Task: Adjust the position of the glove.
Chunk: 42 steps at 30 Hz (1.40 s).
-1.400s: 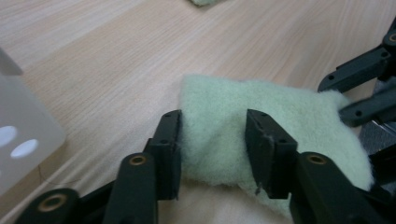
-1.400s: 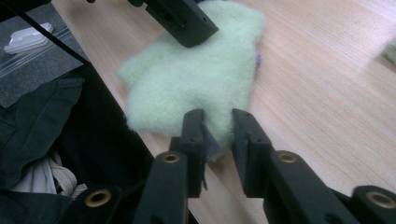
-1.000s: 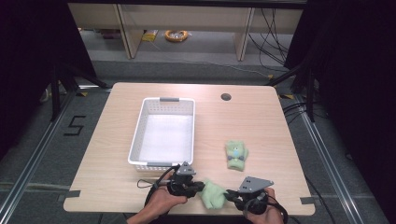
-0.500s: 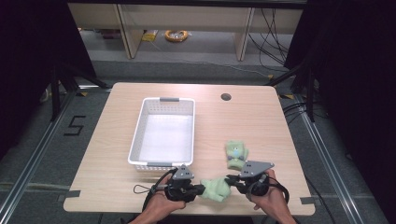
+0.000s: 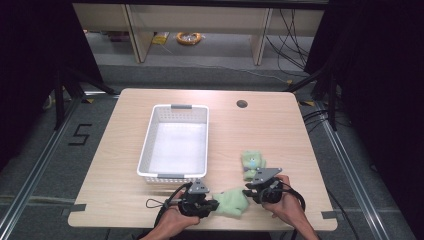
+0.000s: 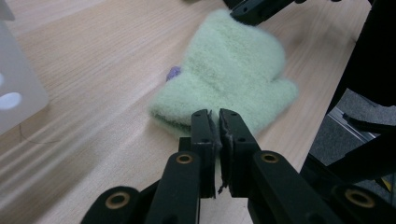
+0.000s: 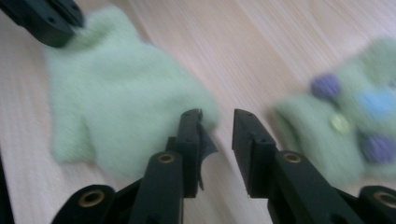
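**Green mitten at the near counter edge**

Left gripper [image 6: 214,122] fingers are clamped on the plain mitten's [image 5: 231,202] cuff. Right gripper [image 7: 215,122] fingers, just opening, stand apart beside it. Decorated mitten [image 5: 252,163] lies nearby; white basket [image 5: 148,150] beyond. Floor marking "5" [image 5: 80,135].

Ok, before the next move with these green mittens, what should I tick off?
1. Left gripper shut on the edge of the near mitten: ok.
2. Right gripper free: ok; its jaws have just been opening, nothing between them.
3. Second mitten lying loose beside the right gripper: ok.
4. White basket empty: ok.
5. How much fabric the left jaws hold: cannot tell.
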Tool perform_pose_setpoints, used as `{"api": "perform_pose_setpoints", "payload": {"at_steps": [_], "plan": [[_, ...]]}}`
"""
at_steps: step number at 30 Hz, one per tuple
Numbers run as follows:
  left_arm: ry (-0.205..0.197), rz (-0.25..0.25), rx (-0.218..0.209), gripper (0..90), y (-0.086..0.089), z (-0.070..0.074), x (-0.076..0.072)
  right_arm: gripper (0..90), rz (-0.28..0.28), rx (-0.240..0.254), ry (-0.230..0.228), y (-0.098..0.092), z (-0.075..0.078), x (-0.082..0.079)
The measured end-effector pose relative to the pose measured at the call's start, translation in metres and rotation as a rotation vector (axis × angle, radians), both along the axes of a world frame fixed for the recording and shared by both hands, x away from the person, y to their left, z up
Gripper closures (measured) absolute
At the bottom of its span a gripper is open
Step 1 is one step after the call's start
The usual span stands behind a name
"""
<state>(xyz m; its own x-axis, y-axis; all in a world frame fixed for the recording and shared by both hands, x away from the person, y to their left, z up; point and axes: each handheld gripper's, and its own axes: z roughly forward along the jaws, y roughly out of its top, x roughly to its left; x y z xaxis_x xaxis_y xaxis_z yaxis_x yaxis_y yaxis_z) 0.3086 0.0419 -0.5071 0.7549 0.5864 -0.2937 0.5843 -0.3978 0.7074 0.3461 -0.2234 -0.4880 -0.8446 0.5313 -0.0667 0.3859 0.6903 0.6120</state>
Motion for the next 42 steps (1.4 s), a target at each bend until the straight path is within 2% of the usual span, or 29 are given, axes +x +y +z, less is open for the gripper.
{"api": "perform_pose_setpoints", "payload": {"at_steps": [2, 4, 5, 7, 8, 9, 10, 11, 13, 14, 15, 16, 17, 19, 20, 21, 22, 23, 25, 26, 27, 29, 30, 33, 34, 37, 39, 40, 42], "plan": [[0.004, -0.001, -0.002, 83.4, 0.001, 0.0, 0.0, 66.1, -0.073, 0.01, -0.006, -0.006, 0.004, -0.001], [0.005, 0.002, -0.007, 83.2, 0.001, 0.0, 0.0, 66.1, -0.099, 0.059, 0.009, -0.009, 0.01, -0.006], [0.003, 0.002, -0.007, 82.9, 0.001, 0.0, 0.0, 65.4, -0.1, 0.11, 0.001, -0.004, 0.014, -0.011], [0.009, 0.016, -0.004, 82.6, 0.001, 0.0, 0.0, 65.3, -0.089, 0.1, 0.011, -0.002, 0.016, -0.013], [0.009, 0.018, -0.013, 82.0, 0.001, 0.0, -0.001, 65.3, -0.092, 0.102, 0.001, 0.002, 0.015, -0.014], [0.017, 0.025, -0.014, 81.2, 0.001, 0.0, -0.001, 65.3, -0.096, 0.105, 0.016, 0.006, 0.015, -0.015], [0.011, 0.017, -0.008, 80.0, 0.002, 0.001, -0.001, 65.4, -0.083, 0.086, 0.017, 0.006, 0.016, -0.014], [0.025, 0.024, -0.027, 77.3, 0.001, 0.001, -0.001, 65.5, -0.11, 0.091, 0.008, 0.007, 0.014, -0.013], [0.026, 0.024, -0.031, 72.3, 0.002, 0.001, -0.002, 65.5, -0.124, 0.08, 0.007, 0.005, 0.014, -0.012], [0.027, 0.036, -0.036, 67.8, 0.002, 0.002, -0.002, 65.5, -0.137, 0.09, -0.015, 0.002, 0.015, -0.01], [0.033, 0.029, -0.037, 65.2, 0.003, 0.003, -0.003, 65.3, -0.157, 0.094, -0.013, 0.0, 0.017, -0.01], [0.032, 0.017, -0.031, 64.5, 0.003, 0.004, -0.003, 64.4, -0.17, 0.083, -0.013, -0.005, 0.021, -0.009], [0.028, 0.021, -0.038, 60.8, 0.003, 0.005, -0.004, 63.4, -0.199, 0.08, -0.026, -0.011, 0.025, -0.005], [0.031, 0.034, -0.044, 57.8, 0.003, 0.007, -0.006, 62.5, -0.216, 0.078, -0.035, -0.014, 0.026, -0.002], [0.03, 0.034, -0.044, 56.0, 0.003, 0.008, -0.007, 61.4, -0.251, 0.093, -0.042, -0.018, 0.027, 0.002], [0.03, 0.031, -0.049, 54.5, 0.004, 0.008, -0.008, 60.4, -0.292, 0.092, -0.03, -0.023, 0.028, 0.009], [0.027, 0.046, -0.046, 54.5, 0.004, 0.009, -0.009, 60.4, -0.292, 0.092, -0.03, -0.023, 0.028, 0.009], [0.035, 0.04, -0.051, 49.5, 0.006, 0.01, -0.009, 59.3, -0.321, 0.109, -0.013, -0.028, 0.028, 0.017], [0.036, 0.054, -0.056, 49.5, 0.008, 0.01, -0.01, 58.8, -0.323, 0.111, -0.011, -0.029, 0.028, 0.021], [0.038, 0.055, -0.057, 49.3, 0.01, 0.011, -0.01, 58.0, -0.348, 0.13, -0.009, -0.029, 0.027, 0.025], [0.028, 0.065, -0.055, 47.0, 0.012, 0.011, -0.011, 57.8, -0.37, 0.12, 0.001, -0.029, 0.029, 0.034], [0.024, 0.075, -0.054, 44.9, 0.016, 0.013, -0.012, 56.7, -0.375, 0.118, 0.009, -0.027, 0.029, 0.036], [0.018, 0.086, -0.059, 43.2, 0.018, 0.014, -0.012, 56.7, -0.37, 0.116, -0.005, -0.026, 0.027, 0.041], [0.004, 0.112, -0.07, 39.8, 0.022, 0.014, -0.014, 56.7, -0.345, 0.072, -0.013, -0.02, 0.026, 0.05], [0.019, 0.089, -0.057, 39.8, 0.025, 0.016, -0.013, 56.8, -0.344, 0.065, -0.011, -0.018, 0.026, 0.054], [0.013, 0.106, -0.056, 38.8, 0.028, 0.015, -0.013, 56.6, -0.343, 0.078, -0.028, -0.016, 0.022, 0.062], [0.021, 0.113, -0.059, 38.1, 0.03, 0.013, -0.014, 57.1, -0.329, 0.051, -0.001, -0.017, 0.023, 0.067], [0.022, 0.115, -0.045, 37.7, 0.031, 0.013, -0.014, 57.4, -0.318, 0.046, -0.015, -0.016, 0.022, 0.069], [0.031, 0.115, -0.051, 37.1, 0.033, 0.012, -0.014, 58.1, -0.296, 0.047, -0.028, -0.013, 0.017, 0.072]]}}
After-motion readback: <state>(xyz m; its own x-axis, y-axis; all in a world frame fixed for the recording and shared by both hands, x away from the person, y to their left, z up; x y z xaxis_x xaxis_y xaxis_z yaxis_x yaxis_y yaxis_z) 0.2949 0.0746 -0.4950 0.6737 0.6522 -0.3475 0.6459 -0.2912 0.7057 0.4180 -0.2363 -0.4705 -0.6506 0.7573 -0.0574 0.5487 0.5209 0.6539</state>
